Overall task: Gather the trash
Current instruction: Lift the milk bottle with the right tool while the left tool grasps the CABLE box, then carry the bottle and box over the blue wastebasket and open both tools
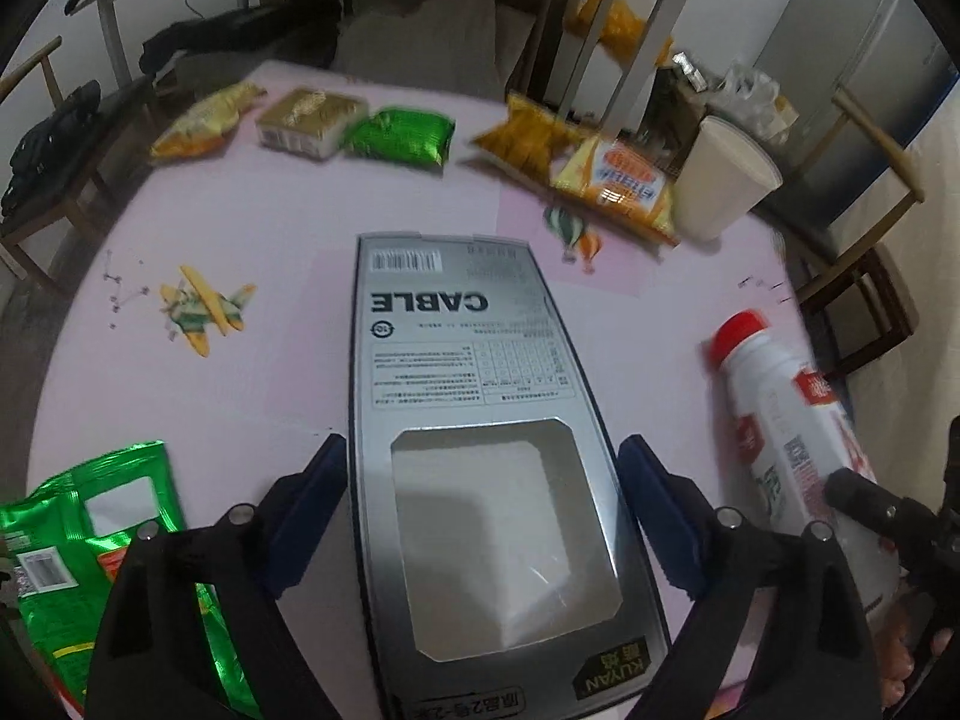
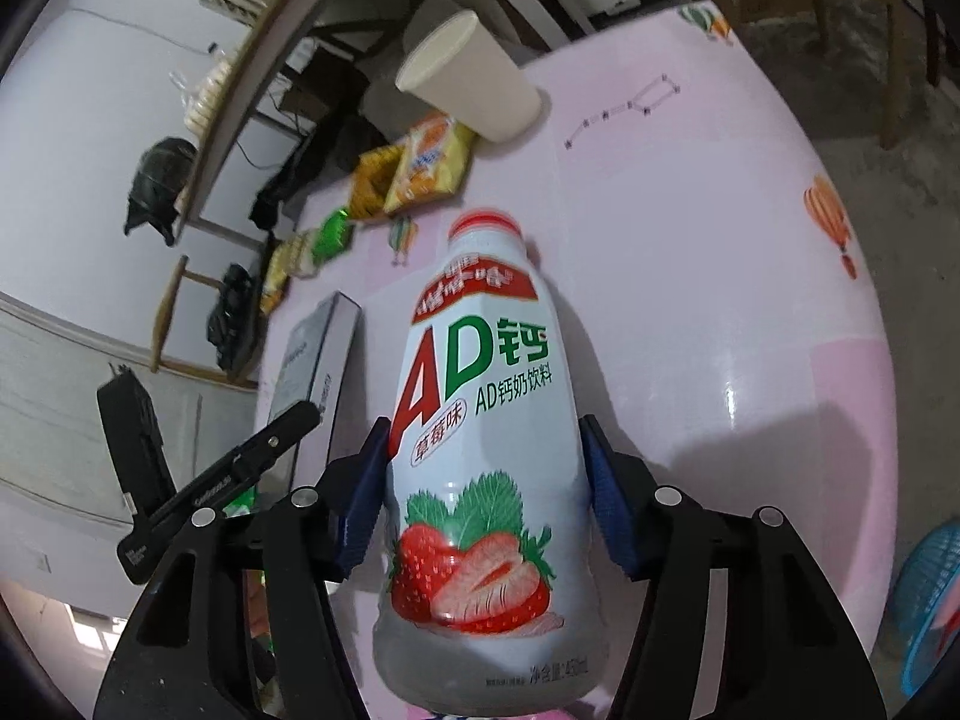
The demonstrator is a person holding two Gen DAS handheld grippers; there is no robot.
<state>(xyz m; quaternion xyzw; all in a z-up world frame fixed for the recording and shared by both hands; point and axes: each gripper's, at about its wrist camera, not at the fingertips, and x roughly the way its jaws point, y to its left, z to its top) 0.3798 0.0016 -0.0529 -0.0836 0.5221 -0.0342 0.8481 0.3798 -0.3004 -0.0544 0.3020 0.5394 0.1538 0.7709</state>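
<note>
My left gripper (image 1: 483, 468) is shut on a grey cable box (image 1: 468, 360) with a cut-out window, held over the pink table (image 1: 270, 372). My right gripper (image 2: 483, 450) is shut on a white strawberry milk bottle (image 2: 480, 420) with a red cap, held above the table. The bottle also shows in the left wrist view (image 1: 786, 420), at the right. The cable box shows in the right wrist view (image 2: 312, 360), at the left.
Several snack packets (image 1: 396, 135) lie along the table's far edge, beside a white paper cup (image 1: 720, 180). A green wrapper (image 1: 90, 540) lies at the near left. Chairs and a second table stand around. A blue basket (image 2: 930, 600) sits at the lower right.
</note>
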